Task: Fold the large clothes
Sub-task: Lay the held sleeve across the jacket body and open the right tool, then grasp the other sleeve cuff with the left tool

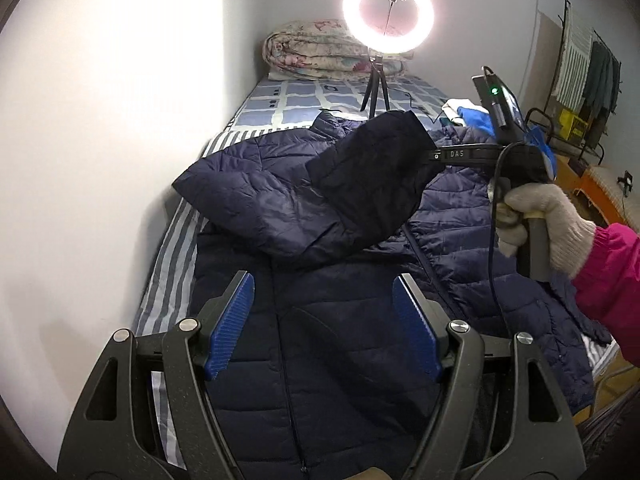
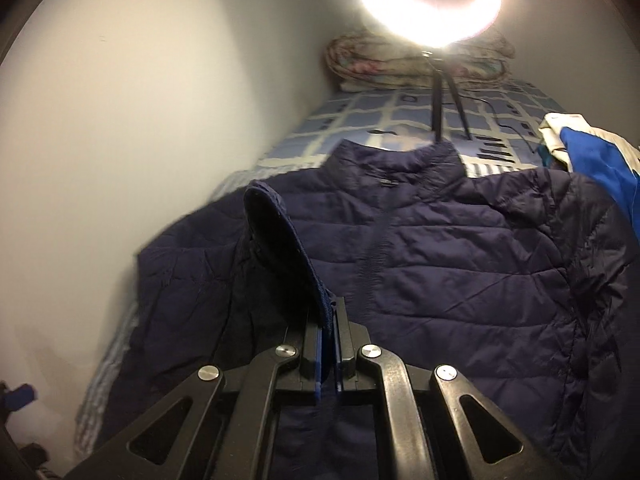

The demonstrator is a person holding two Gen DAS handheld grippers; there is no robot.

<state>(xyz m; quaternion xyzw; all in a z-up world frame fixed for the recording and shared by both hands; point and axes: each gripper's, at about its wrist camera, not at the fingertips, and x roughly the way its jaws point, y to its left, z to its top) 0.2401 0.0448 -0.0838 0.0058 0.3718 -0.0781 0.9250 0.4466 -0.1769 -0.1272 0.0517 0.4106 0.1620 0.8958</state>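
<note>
A navy quilted jacket (image 1: 344,320) lies spread front-up on the bed, its collar (image 2: 400,156) towards the far end. My left gripper (image 1: 323,320) hovers open over the jacket's lower front, with nothing between its blue pads (image 1: 230,324). A gloved hand (image 1: 552,224) holds my right gripper (image 1: 434,156), which is shut on the cuff of one sleeve (image 1: 360,184). The sleeve is lifted off the bed and drawn across the jacket's chest. In the right wrist view the cuff (image 2: 280,248) stands up, pinched at its edge by the right gripper (image 2: 330,320).
A lit ring light on a tripod (image 1: 388,12) stands on the checked sheet (image 1: 300,100) beyond the collar, before a folded quilt (image 1: 320,52). A white wall (image 1: 100,160) borders the bed's left side. A blue-and-white garment (image 2: 592,152) lies at the right; a clothes rack (image 1: 592,76) stands beyond.
</note>
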